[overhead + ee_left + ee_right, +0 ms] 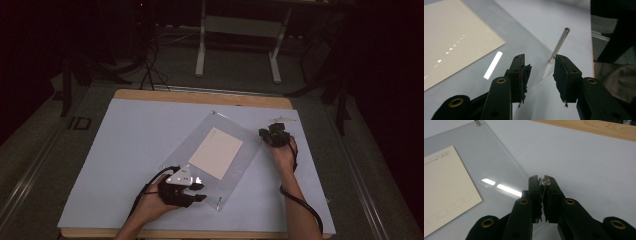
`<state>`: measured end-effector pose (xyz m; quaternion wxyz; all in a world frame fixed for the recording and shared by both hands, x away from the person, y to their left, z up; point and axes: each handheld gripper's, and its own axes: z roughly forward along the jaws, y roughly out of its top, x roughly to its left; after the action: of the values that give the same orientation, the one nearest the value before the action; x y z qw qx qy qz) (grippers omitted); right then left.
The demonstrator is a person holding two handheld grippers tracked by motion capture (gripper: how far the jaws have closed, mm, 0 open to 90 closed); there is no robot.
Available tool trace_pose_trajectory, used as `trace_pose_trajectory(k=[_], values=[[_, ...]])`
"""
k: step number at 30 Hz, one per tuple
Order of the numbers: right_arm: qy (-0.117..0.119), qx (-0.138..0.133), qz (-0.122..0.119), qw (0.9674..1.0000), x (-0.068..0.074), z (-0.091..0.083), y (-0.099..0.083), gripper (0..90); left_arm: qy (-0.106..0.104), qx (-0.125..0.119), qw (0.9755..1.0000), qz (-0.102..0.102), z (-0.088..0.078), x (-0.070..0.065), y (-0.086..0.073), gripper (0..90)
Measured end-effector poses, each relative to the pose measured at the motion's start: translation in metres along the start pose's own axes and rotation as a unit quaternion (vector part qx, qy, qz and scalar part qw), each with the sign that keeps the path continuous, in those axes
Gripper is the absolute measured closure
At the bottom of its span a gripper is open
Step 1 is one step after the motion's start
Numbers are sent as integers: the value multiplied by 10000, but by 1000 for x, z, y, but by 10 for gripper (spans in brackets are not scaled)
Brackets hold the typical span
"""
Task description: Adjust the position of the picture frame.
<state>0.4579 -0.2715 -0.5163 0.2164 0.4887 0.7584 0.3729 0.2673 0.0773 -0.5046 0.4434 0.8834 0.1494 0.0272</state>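
A clear acrylic plate point(240, 172) lies slanted on the white table cover, with a cream card point(216, 152) under it. Thin metal pins stand at its corners. At the plate's right corner my right gripper point(268, 135) is shut on one pin; in the right gripper view the pin's round head point(545, 182) sits between the jaw tips point(544, 183). My left gripper point(200, 192) is open at the near corner. In the left gripper view that corner's pin point(559, 45) stands just ahead of the jaw gap point(540, 72), close to the right-hand jaw, untouched.
Another pin point(214, 113) marks the plate's far corner. A few small metal bits point(282, 119) lie just behind my right gripper. The white cover point(130, 150) spreads wide on the left, with the wooden table edge point(200, 96) at the back.
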Motion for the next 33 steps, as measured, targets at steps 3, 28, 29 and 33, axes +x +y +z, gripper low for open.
trace_pose_trajectory(k=[3,28,29,33], values=[[4,7,4,10000,0,0,0,849,-177,98,9997,149,13,-5,6,622],[-36,103,130,9999,0,3,5,851,176,549,9910,1205,54,-27,22,853],[-35,98,177,9998,1,4,6,850,212,557,9904,1246,54,-27,22,853],[128,81,188,9997,6,12,15,848,242,551,9900,1279,50,-28,24,851]])
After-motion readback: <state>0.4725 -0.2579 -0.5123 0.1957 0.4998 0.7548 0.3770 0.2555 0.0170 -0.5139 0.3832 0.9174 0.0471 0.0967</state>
